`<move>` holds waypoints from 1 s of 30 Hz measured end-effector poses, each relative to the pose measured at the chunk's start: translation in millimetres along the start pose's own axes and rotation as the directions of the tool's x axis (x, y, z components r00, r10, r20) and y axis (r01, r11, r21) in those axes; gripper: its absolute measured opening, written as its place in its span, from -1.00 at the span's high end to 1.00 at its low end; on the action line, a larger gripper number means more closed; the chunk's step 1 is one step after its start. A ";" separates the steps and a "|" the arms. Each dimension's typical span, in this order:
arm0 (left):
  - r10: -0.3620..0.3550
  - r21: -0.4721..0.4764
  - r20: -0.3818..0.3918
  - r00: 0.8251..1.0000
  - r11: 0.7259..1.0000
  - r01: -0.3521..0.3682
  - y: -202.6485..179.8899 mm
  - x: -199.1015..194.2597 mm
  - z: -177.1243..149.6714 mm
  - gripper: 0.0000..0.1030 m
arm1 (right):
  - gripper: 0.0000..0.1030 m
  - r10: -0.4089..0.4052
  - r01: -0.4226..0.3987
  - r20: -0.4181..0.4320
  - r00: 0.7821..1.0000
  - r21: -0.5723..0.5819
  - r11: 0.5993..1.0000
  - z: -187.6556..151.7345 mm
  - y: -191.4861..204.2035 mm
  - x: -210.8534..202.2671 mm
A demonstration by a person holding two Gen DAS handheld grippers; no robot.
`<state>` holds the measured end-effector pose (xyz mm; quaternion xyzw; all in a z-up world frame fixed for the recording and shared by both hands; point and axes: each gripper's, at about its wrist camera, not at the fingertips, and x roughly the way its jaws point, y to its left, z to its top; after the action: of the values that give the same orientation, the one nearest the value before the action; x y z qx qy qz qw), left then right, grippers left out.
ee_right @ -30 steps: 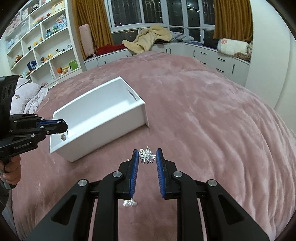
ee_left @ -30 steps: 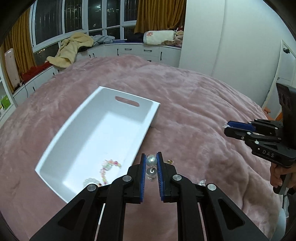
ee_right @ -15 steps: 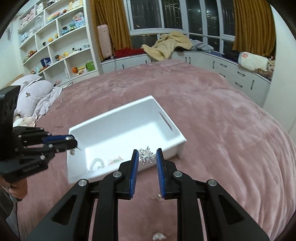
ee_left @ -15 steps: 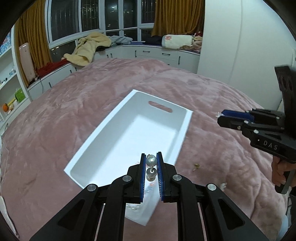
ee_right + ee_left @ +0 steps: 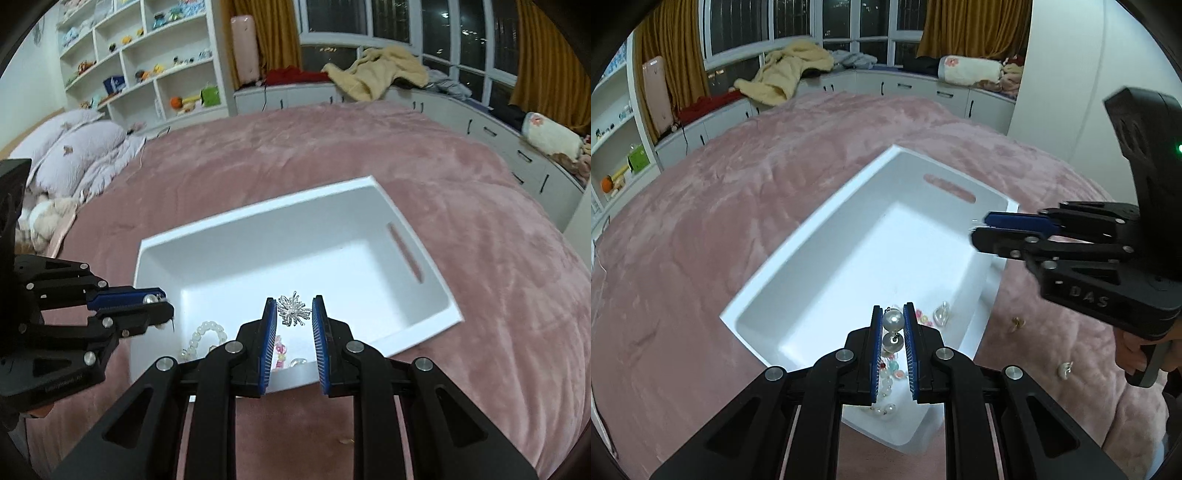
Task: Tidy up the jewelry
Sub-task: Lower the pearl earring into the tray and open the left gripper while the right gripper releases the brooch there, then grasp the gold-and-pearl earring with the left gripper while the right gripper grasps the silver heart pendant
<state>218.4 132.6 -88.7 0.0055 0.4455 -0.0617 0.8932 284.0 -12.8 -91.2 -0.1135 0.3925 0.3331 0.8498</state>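
A white tray [image 5: 820, 236] lies on the pink bedspread and also shows in the right wrist view [image 5: 424, 266]. My left gripper [image 5: 893, 321] is shut on a pearl drop earring [image 5: 893, 320] and holds it over the tray's near end. My right gripper [image 5: 294, 314] is shut on a silver spiky brooch [image 5: 293, 309] and holds it over the tray. A pearl bracelet [image 5: 207, 332] and coloured beads [image 5: 919, 317] lie inside the tray. In the left wrist view the right gripper [image 5: 979, 230] reaches over the tray's right rim.
Small jewelry pieces lie loose on the bedspread right of the tray: a gold one [image 5: 1017, 323] and a pearly one [image 5: 1065, 369]. Pillows [image 5: 74, 147] lie at the far left. White shelves and window-seat cabinets ring the bed.
Both grippers have moved from beside the tray to over it, each still gripping its piece. The right gripper has come closer to the left one.
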 end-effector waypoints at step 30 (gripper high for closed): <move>-0.145 -0.021 0.120 0.982 0.989 0.148 2.2 -43.8 -25.2 -0.79 | -0.41 -0.218 0.210 0.045 0.975 0.142 0.967 -44.6 -18.1 -92.0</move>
<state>172.5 141.0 -69.1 -0.0441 0.3918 -0.1209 0.9110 226.3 -90.6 -53.8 -0.0868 0.3738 0.2150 0.8981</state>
